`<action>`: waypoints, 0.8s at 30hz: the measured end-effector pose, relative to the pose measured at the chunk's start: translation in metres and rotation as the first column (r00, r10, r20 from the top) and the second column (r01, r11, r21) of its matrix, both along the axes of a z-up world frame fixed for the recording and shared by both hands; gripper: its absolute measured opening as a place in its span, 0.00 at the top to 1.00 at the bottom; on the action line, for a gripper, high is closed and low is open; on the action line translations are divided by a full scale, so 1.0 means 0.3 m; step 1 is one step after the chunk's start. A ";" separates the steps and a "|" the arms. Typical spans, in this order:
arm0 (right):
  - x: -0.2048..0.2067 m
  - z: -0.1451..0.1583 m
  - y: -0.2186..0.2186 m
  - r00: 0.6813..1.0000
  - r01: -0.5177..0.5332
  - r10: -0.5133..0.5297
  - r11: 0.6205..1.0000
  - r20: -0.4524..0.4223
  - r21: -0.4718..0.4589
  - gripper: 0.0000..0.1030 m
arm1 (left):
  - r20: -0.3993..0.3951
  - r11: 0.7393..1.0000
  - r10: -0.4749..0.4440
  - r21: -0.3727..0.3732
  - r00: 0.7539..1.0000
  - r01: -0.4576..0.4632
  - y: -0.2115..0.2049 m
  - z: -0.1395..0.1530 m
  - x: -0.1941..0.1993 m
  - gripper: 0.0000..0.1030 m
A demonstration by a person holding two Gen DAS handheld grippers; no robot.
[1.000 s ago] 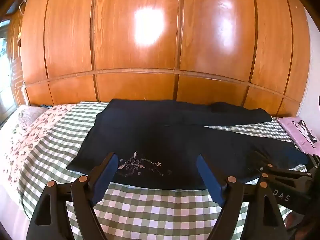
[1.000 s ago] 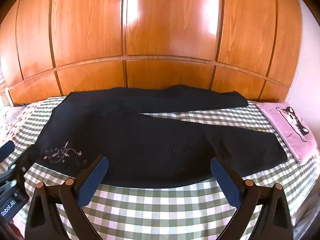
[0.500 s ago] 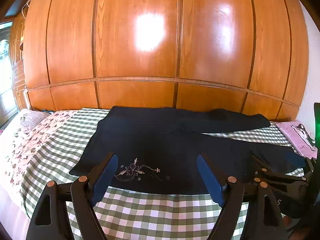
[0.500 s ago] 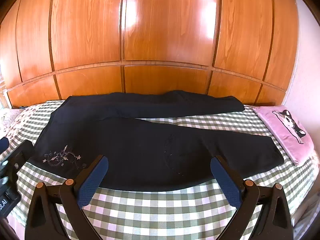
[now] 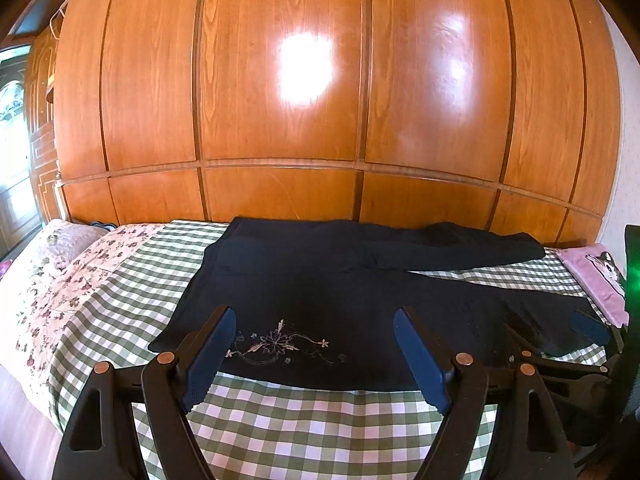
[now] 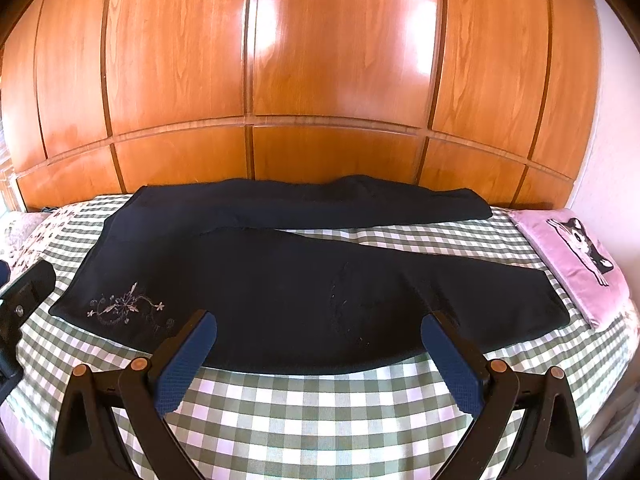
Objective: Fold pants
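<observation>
From the left wrist view, the dark pants (image 5: 340,288) lie spread flat on the green-checked bed cover (image 5: 304,420), waist to the left, the two legs running right and splitting apart into a narrow V. A pale floral embroidery (image 5: 276,344) sits near the waist's near corner. The left gripper (image 5: 312,356) hangs above the near edge, jaws wide and empty.

From the right wrist view, the same pants (image 6: 280,280) stretch across the bed, the far leg along the wooden panelling (image 6: 320,80), the near leg ending close to a pink cat-print pillow (image 6: 576,256). The right gripper (image 6: 320,364) is likewise spread wide, holding nothing.
</observation>
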State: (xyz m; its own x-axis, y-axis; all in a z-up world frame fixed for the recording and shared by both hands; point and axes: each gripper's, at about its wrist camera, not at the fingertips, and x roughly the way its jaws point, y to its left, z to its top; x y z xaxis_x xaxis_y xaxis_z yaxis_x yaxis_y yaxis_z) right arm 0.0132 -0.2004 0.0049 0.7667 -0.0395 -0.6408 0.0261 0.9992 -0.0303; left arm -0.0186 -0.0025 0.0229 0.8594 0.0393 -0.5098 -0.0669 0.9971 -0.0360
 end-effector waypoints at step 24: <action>0.004 -0.024 0.008 1.000 -0.013 0.013 1.000 -0.021 0.007 0.00 | -0.024 1.000 0.004 0.000 1.000 -0.004 0.017 -0.018 0.003 0.19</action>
